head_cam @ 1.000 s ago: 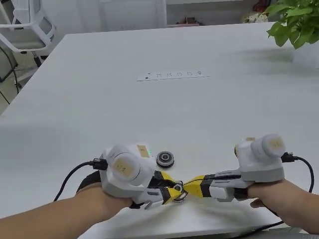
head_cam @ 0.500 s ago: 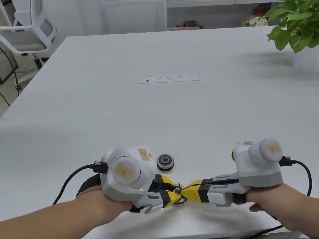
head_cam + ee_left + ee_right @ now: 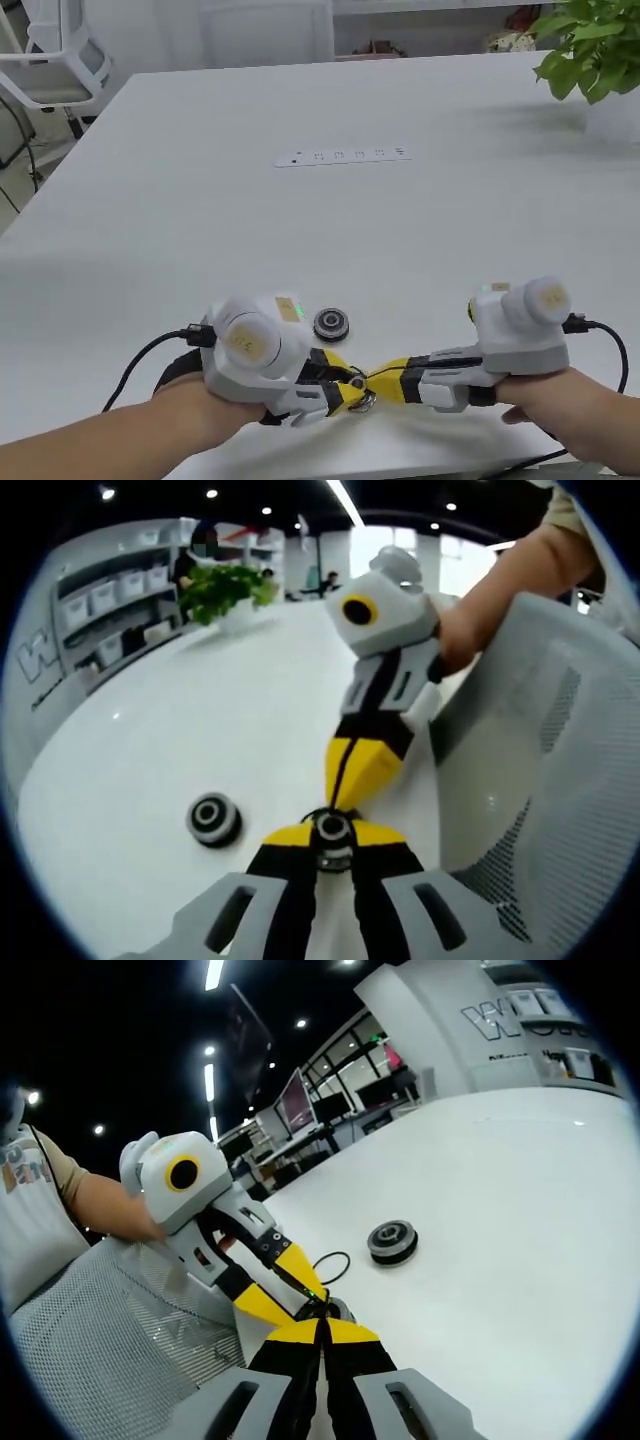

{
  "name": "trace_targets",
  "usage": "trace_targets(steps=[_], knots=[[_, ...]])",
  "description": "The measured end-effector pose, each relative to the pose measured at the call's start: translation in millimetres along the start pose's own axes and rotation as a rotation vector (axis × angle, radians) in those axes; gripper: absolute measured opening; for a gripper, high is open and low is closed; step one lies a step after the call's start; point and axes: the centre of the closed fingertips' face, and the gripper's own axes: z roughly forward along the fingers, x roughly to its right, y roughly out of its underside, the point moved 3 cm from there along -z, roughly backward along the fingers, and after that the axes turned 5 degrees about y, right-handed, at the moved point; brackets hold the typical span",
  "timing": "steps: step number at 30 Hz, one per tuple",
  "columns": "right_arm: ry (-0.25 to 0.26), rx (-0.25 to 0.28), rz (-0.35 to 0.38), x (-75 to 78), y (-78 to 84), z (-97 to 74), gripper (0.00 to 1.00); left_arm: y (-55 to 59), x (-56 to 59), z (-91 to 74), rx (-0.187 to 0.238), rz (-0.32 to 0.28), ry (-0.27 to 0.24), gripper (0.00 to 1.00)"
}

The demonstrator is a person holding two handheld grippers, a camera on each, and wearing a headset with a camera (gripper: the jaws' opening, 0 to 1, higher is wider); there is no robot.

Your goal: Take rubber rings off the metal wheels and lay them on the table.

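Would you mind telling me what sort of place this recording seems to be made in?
Probably an office or lab workroom: a large white table with a white socket strip on it, a white-framed office chair beside it, and wall shelves of white storage bins.

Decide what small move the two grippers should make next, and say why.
Probably draw the right gripper gently away while the left gripper holds firm: both are shut on one wheel, tip to tip, so pulling apart seems the way to strip it.
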Motion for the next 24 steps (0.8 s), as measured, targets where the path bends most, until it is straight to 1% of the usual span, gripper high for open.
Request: trace_targets(steps=[5,8,12,15,18,23,24], knots=[[0.018,0.007,0.001,4.6,-0.4,-2.4,0.00,-0.3,-0.1,0.2,0.005,0.003,-0.002,0.12],[0.018,0.008,-0.002,4.4,-0.1,-1.9,0.00,-0.3,-0.3,0.4,0.003,0.017,-0.001,0.12],[0.016,0.007,-0.006,5.2,0.1,-2.0,0.00,-0.7,0.1,0.6,0.001,0.019,0.007,0.13],[0.012,0.009,-0.007,5.2,0.0,-2.9,0.00,-1.4,-0.9,0.6,-0.001,0.005,0.015,0.14],[0.010,0.010,-0.004,5.7,-0.5,-1.9,0.00,-1.4,-0.6,-0.6,-0.004,0.007,0.020,0.15],[0.005,0.012,-0.005,5.3,-1.3,-2.1,0.00,-3.4,1.1,-4.0,0.004,0.006,0.032,0.18],[0.003,0.013,-0.004,5.2,-1.8,-1.6,0.00,-5.1,1.7,-5.5,0.012,0.005,0.034,0.19]])
